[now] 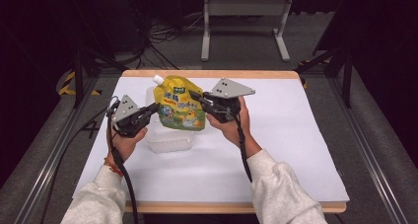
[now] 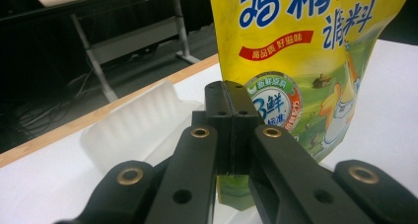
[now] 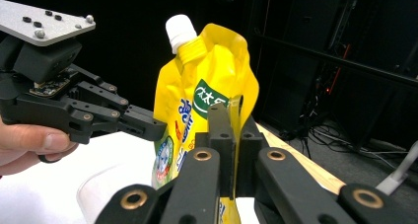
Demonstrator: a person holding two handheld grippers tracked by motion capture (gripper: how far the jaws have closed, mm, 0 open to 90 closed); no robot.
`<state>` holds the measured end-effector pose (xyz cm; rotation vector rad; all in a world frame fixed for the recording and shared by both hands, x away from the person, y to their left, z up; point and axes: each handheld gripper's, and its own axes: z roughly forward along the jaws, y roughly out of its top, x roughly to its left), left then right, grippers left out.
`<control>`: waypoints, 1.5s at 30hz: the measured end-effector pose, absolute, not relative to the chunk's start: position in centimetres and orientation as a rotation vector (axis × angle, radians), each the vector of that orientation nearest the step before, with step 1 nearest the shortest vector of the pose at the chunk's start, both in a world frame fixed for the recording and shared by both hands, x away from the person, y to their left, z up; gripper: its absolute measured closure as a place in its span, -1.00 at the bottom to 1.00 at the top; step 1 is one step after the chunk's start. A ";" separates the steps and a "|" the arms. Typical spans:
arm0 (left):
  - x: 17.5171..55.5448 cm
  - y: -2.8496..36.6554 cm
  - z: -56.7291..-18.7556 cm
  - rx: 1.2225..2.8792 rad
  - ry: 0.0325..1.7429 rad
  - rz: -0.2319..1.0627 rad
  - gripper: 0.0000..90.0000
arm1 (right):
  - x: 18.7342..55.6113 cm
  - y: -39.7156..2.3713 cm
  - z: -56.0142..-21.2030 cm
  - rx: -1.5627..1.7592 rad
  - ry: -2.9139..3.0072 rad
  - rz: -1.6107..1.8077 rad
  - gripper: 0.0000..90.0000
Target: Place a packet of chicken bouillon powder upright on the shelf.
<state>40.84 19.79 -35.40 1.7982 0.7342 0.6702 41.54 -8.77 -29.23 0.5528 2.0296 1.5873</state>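
Both grippers are clamped on the yellow spouted pouch point(image 1: 178, 103), holding it upright: left gripper point(image 1: 154, 108) pinches its left edge, right gripper point(image 1: 196, 96) its right edge. Translucent plastic container point(image 1: 167, 141) sits just below, on the white table point(image 1: 296, 135).

The yellow spouted pouch point(image 2: 305, 51) carries big blue Chinese characters — "鸡精调料" — across its front. Below, a red ribbon reads "高品质 好滋味", and a round badge shows "3鲜". Its green oval logo — seen in the right gripper view — holds white characters too small to read.
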 end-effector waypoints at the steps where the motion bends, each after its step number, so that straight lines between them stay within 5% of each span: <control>1: 40.9 20.0 -35.4 1.798 0.738 0.671 1.00 | 41.5 -8.8 -29.2 0.553 2.030 1.587 0.99; 45: 42.3 23.2 -39.2 1.873 0.867 0.659 1.00 | 43.2 -4.0 -32.8 0.634 2.166 1.565 1.00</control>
